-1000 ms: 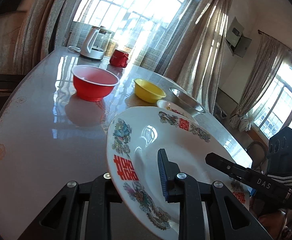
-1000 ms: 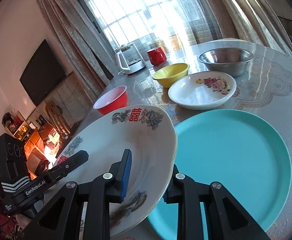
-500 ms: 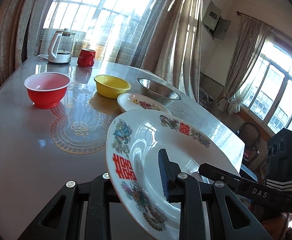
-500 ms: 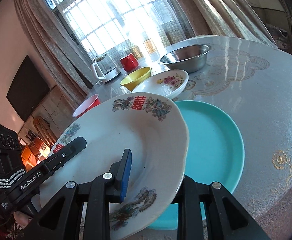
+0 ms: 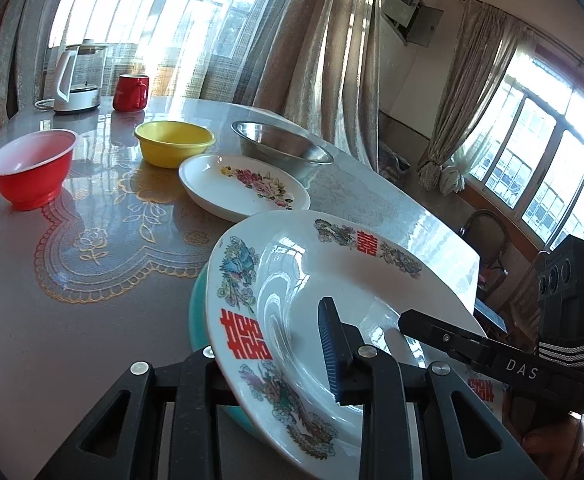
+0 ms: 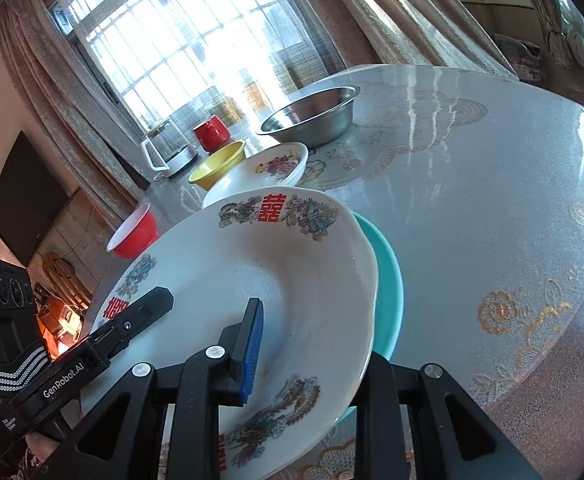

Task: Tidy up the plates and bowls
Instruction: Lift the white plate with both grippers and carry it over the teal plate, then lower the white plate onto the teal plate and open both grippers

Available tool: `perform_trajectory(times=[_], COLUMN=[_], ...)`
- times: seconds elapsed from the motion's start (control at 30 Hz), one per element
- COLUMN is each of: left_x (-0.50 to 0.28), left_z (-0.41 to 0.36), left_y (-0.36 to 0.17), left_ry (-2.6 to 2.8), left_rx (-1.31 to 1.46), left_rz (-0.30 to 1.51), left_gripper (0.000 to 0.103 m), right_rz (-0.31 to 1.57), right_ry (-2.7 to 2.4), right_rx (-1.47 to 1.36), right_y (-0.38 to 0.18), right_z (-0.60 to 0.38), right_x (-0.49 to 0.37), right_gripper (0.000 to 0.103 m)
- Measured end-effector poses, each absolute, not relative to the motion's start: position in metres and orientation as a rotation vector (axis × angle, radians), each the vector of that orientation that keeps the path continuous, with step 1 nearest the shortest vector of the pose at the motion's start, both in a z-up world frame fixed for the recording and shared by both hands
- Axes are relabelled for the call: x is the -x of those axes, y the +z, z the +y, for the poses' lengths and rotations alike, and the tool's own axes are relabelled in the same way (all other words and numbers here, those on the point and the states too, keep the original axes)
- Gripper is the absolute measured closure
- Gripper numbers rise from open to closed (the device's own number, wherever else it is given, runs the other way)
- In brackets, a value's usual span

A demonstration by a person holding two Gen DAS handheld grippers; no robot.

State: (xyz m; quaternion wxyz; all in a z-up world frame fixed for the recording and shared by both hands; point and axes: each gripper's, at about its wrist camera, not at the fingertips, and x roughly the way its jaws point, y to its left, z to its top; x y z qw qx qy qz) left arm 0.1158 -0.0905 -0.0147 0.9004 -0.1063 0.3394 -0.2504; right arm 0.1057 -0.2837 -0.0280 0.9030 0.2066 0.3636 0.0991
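Left wrist view: I have the left gripper (image 5: 276, 364) and right gripper (image 6: 312, 356) each clamped on opposite rims of the large dragon-patterned plate (image 5: 332, 300), held tilted over the teal plate (image 6: 388, 280). Risk as I judge it: uneven lowering could let the glossy rim slip or clip the small floral plate (image 5: 244, 188) just beyond.
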Motion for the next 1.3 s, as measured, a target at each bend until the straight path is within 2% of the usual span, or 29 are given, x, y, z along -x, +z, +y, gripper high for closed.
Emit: perform_trajectory(times=[0.57, 1.13, 1.3], left_x=[-0.132, -0.127, -0.121], left_z=[-0.104, -0.084, -0.075], left_y=[-0.032, -0.031, -0.029], left_ry=[-0.521, -0.480, -0.453], left_rx=[0.211, 0.289, 0.297], left_rz=[0.828, 0.795, 0.769], left_gripper=[0.075, 0.075, 0.075], right_rz=[0.786, 0.808, 0.807], right_ry=[0.122, 0.168, 0.169], right_rx=[-0.403, -0.439, -0.382], right_y=[-0.037, -0.030, -0.028], right_z=[-0.290, -0.304, -0.300], right_x=[-0.122, -0.094, -0.090], right_gripper=[0.078, 0.076, 0.081])
